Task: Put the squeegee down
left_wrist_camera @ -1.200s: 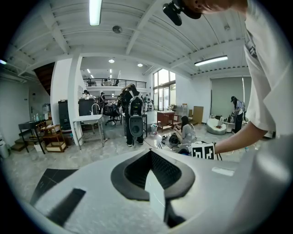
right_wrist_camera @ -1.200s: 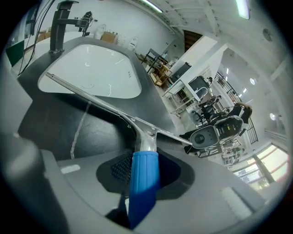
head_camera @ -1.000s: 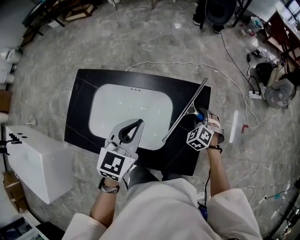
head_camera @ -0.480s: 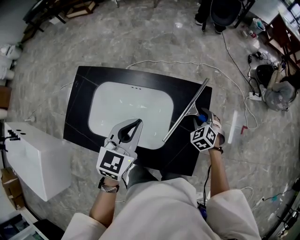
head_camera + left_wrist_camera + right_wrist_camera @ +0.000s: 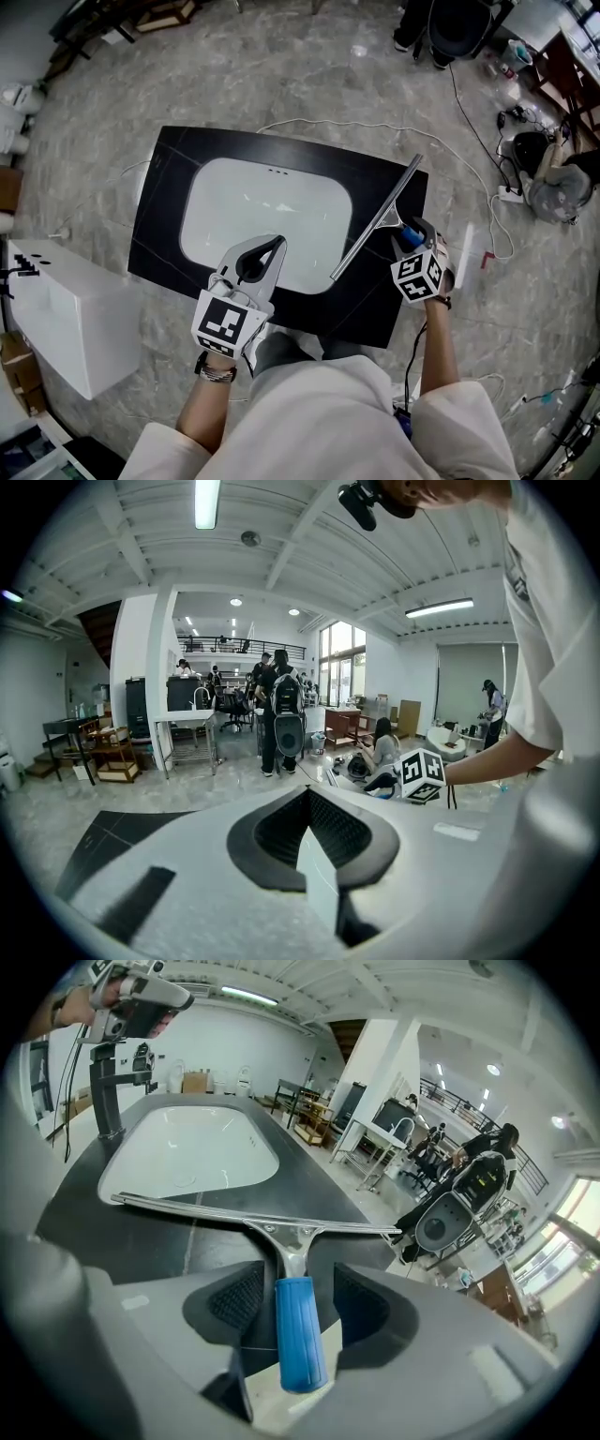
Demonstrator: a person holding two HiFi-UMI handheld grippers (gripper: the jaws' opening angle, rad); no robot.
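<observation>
Both my right fingers [image 5: 236, 1297] have just been opening and stand wide of the squeegee [image 5: 373, 220] handle between them (it lies on the black desk [image 5: 366, 309]). My left fingers [image 5: 279, 833] are closed, empty.

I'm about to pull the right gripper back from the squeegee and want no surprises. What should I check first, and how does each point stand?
1. Right gripper off the blue handle: ok; jaws have just been opening, handle between them with gaps either side.
2. Squeegee lying on the black countertop: ok.
3. Squeegee beside the white basin, not in it: ok.
4. Left gripper apart from it: ok; shut, empty.
</observation>
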